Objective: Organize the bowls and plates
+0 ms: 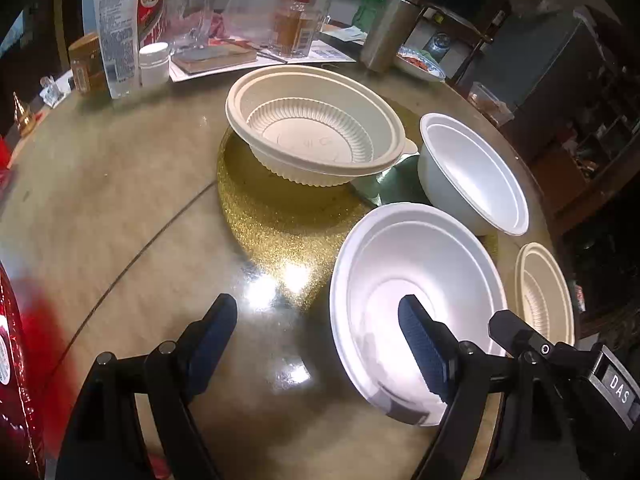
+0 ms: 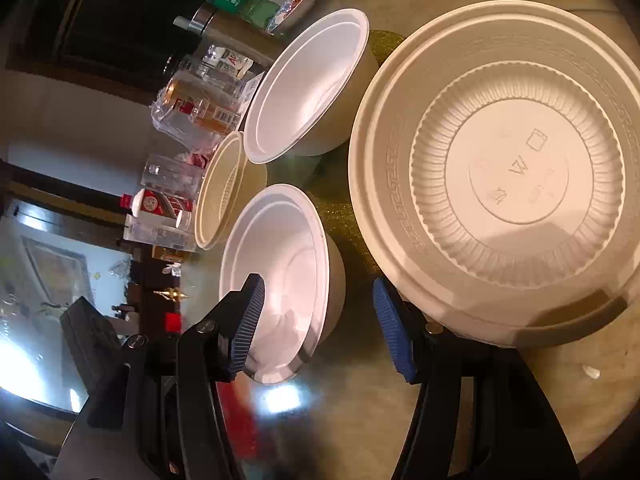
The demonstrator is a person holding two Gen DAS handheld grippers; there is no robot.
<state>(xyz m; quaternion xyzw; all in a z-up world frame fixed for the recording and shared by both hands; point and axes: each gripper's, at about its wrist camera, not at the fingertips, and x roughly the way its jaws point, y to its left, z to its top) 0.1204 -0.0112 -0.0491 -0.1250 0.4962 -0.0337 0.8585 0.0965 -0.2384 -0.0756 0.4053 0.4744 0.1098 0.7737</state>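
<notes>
The left gripper (image 1: 318, 334) is spread wide, holding nothing; its right finger (image 1: 420, 344) hangs over the near white bowl (image 1: 400, 264), at one o'clock. The right gripper (image 2: 318, 324) gapes empty too, the ribbed cream bowl (image 2: 512, 152) on the worktop (image 2: 352, 400) at two o'clock, beside one finger.

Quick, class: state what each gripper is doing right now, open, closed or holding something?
Left gripper: open, holding nothing, one finger over the near white bowl.
Right gripper: open, holding nothing, beside the big beige bowl.
</notes>
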